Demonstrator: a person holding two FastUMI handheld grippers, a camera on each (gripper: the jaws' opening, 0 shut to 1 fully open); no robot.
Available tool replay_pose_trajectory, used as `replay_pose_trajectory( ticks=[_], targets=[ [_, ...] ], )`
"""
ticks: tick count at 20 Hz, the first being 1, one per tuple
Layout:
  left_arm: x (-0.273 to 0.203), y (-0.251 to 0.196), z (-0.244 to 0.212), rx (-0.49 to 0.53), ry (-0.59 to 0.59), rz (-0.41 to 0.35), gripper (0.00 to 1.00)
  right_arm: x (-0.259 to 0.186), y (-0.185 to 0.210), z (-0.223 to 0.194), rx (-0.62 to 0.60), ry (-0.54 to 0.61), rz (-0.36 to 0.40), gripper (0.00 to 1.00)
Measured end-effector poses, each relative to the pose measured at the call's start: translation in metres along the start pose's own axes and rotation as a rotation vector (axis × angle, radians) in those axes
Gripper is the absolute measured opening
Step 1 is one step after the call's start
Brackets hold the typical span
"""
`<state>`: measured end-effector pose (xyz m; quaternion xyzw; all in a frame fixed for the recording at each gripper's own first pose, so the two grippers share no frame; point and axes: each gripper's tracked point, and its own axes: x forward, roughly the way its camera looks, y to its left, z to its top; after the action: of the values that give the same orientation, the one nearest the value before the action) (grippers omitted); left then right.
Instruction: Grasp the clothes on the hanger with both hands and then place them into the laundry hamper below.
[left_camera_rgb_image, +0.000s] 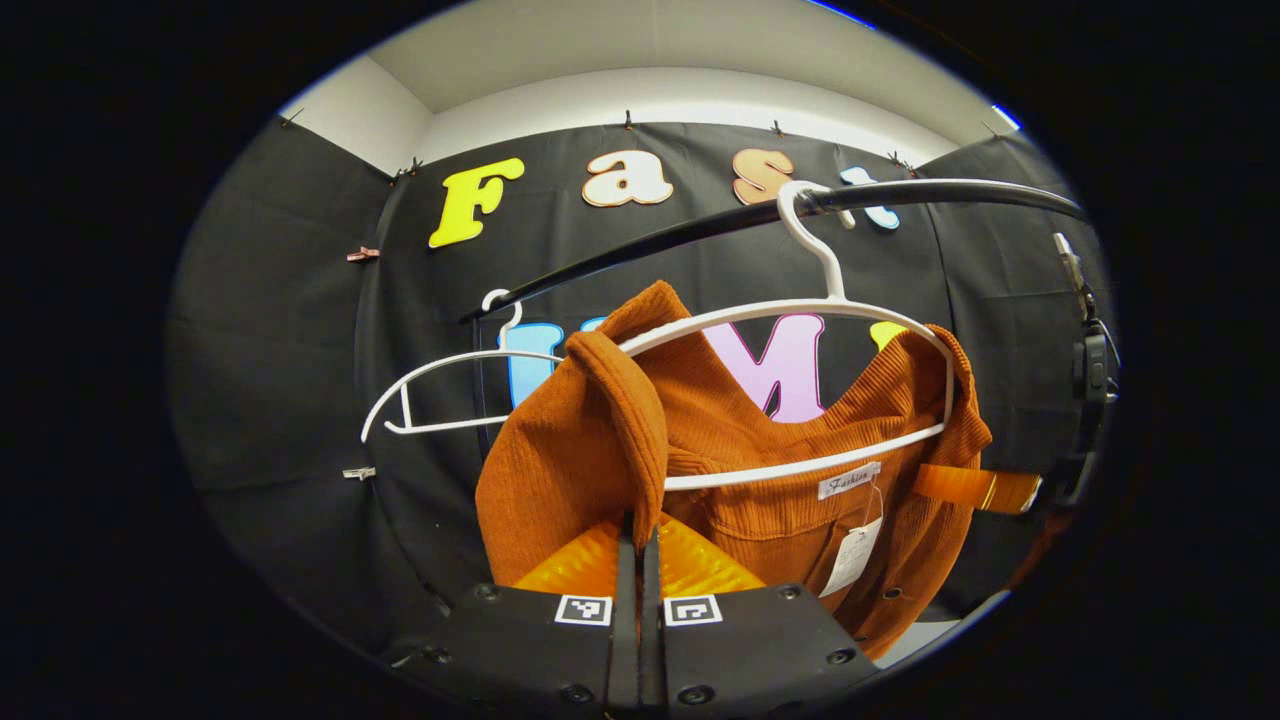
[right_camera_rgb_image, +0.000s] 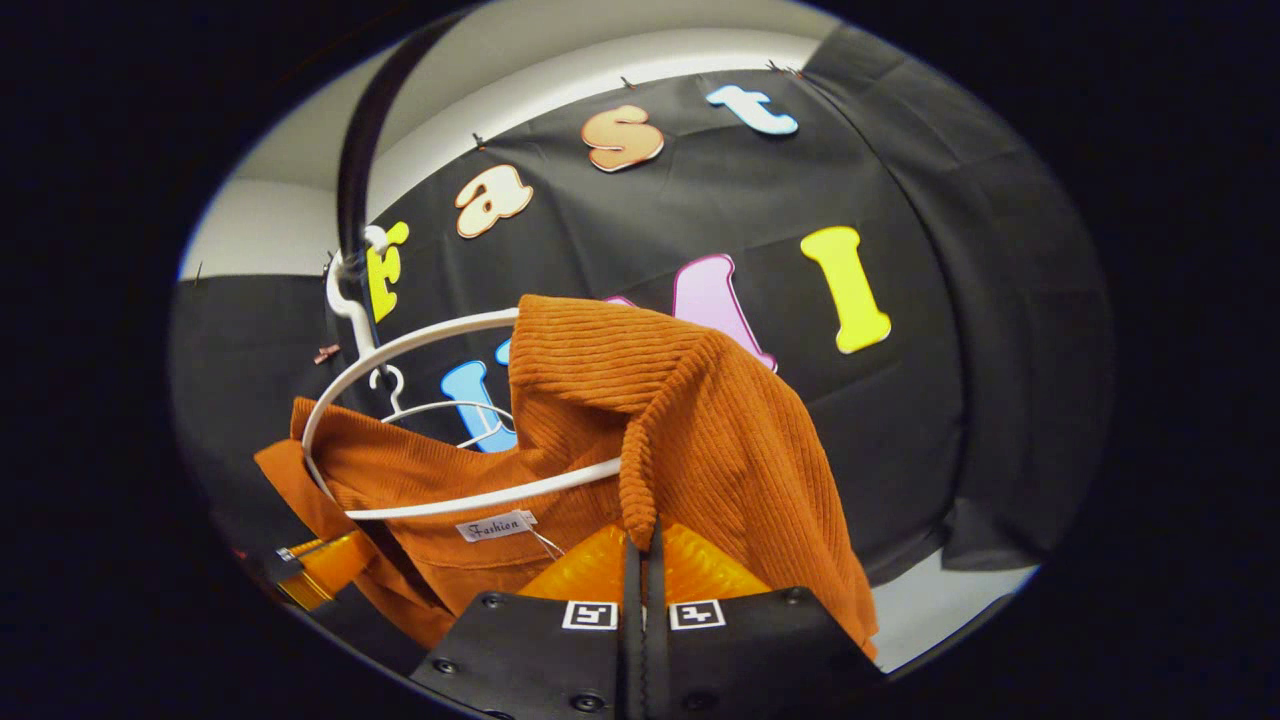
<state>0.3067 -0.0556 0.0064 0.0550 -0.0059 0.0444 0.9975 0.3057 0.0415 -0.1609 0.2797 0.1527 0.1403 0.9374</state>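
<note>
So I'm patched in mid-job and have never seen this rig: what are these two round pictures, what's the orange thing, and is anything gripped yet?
There is no robot arm. A person carries a two-finger gripper in each hand, and a fisheye camera rides on each one, looking forward along its fingers.

In the left gripper view, the left gripper sits at the bottom, its fingers pressed together on a fold of the orange ribbed garment. In the right gripper view, the right gripper does the same on the garment's other shoulder.

The garment hangs on a white hanger, hooked over a black rail. A second white hanger, bare, hangs farther along the rail. A label and a paper tag dangle at the collar.

So both grippers appear to have their hold, and the garment is not yet off its hanger.
</note>
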Motion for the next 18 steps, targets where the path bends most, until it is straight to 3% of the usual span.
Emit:
replay_pose_trajectory(
  ticks=[3, 7, 11, 14, 18],
  targets=[
    [0.001, -0.005, -0.008, -0.054, 0.082, -0.043, 0.05, -0.006, 0.007, -0.001, 0.108, 0.125, 0.058, 0.04],
    [0.001, -0.001, -0.003, -0.101, 0.164, -0.094, 0.05, -0.012, 0.003, -0.002, 0.142, 0.284, 0.068, 0.04],
    [0.001, 0.009, 0.009, -0.138, 0.212, -0.111, 0.05, -0.022, -0.019, 0.01, 0.068, 0.345, 0.02, 0.04],
    [0.004, 0.023, 0.026, -0.161, 0.203, -0.101, 0.05, -0.02, -0.039, 0.047, 0.007, 0.271, -0.033, 0.05],
    [0.009, 0.039, 0.043, -0.145, 0.188, -0.075, 0.05, -0.016, -0.058, 0.114, 0.031, 0.047, -0.067, 0.04]
  ],
)
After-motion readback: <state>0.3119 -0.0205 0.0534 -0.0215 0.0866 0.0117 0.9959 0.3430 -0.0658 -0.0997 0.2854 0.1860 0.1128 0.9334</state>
